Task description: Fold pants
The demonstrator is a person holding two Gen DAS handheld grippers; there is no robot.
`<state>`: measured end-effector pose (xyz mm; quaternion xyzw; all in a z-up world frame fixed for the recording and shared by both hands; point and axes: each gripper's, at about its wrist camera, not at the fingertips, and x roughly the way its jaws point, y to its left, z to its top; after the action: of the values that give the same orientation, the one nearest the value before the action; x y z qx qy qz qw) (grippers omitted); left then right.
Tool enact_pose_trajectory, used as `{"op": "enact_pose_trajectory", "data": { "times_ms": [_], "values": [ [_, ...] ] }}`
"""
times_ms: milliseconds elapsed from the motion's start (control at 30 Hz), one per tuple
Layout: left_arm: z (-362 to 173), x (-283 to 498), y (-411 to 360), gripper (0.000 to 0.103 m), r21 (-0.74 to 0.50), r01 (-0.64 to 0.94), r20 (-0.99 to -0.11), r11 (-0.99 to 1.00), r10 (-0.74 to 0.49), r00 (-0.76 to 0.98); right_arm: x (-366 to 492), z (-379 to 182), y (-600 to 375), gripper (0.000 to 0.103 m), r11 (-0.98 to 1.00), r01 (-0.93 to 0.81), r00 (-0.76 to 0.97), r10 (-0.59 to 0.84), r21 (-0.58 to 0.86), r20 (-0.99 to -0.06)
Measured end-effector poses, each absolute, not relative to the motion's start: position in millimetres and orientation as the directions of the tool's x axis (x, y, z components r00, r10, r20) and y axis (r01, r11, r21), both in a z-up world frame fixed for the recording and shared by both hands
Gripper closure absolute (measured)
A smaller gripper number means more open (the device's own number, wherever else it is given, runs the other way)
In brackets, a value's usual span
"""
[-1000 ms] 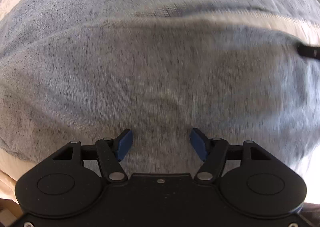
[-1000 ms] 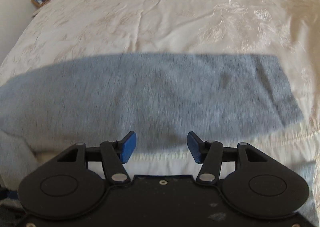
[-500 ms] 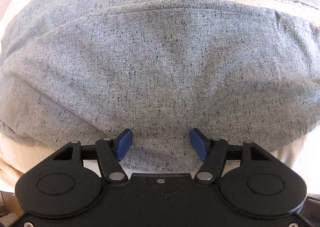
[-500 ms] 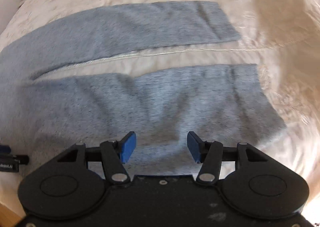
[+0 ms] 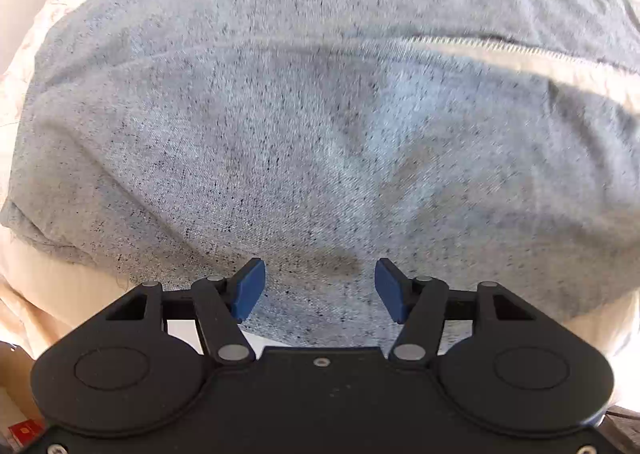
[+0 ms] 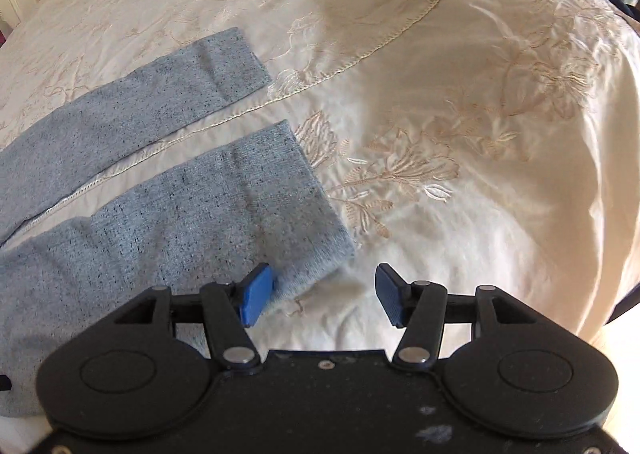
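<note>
We're seeing gray pants (image 5: pixel 320 126) filling most of left view, edges running out of frame, bit blurry. Right view showing two legs (image 6: pixel 168 206) lying flat on cream bedspread (image 6: pixel 460 134), waist cut off. Left tongs (image 5: pixel 320 290) hovering spread over fabric, gripping nothing. Right tongs (image 6: pixel 322 294) spread too, hovering at near leg's cuff corner.

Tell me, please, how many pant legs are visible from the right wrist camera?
2: the near leg ends by the right gripper, the far leg lies beyond it on the bedspread.
</note>
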<state>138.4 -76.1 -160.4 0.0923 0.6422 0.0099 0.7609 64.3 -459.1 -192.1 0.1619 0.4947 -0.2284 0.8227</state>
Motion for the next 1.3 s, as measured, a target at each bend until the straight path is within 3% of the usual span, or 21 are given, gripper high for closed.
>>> {"op": "enact_pose_trajectory", "data": {
  "times_ms": [233,267,333,367,567,700,767,800,933,1300],
  "values": [
    [-139,124,-98,0.04,0.138,0.098,-0.972,0.985,0.116,0.205,96,-202,-464,0.044,0.869,0.491,0.422,-0.175,0.062,-0.889],
    [-138,123,-100,0.04,0.138,0.103,-0.972,0.985,0.114,0.206,95,-200,-466,0.053,0.874,0.478,0.431,-0.15,0.084,-0.89],
    [-136,120,-106,0.04,0.132,0.116,-0.973,0.984,0.107,0.203,95,-195,-469,0.096,0.89,0.44,0.405,-0.076,0.121,-0.911],
    [-136,119,-109,0.04,0.127,0.124,-0.974,0.984,0.1,0.201,93,-189,-472,0.099,0.887,0.437,0.397,-0.04,0.15,-0.917],
    [-128,115,-128,0.04,0.118,0.177,-0.97,0.977,0.075,0.232,70,-132,-486,0.099,0.874,0.405,0.424,0.082,0.269,-0.902],
    [-126,115,-139,0.04,0.112,0.21,-0.97,0.971,0.061,0.235,77,-152,-509,0.098,0.844,0.464,0.432,0.048,0.268,-0.9],
    [-123,113,-141,0.04,0.109,0.221,-0.969,0.969,0.054,0.241,83,-176,-521,0.087,0.821,0.532,0.356,0.006,0.208,-0.934],
    [-122,112,-142,0.04,0.111,0.225,-0.968,0.968,0.054,0.246,81,-182,-529,0.087,0.793,0.579,0.321,-0.011,0.187,-0.947],
    [-123,107,-144,0.04,0.119,0.244,-0.969,0.962,0.059,0.24,44,-172,-550,0.086,0.695,0.658,0.423,-0.023,0.29,-0.906],
    [-110,106,-152,0.04,0.149,0.238,-0.953,0.96,0.075,0.293,94,-181,-539,0.081,0.816,0.463,0.467,0.106,0.345,-0.878]
  ]
}}
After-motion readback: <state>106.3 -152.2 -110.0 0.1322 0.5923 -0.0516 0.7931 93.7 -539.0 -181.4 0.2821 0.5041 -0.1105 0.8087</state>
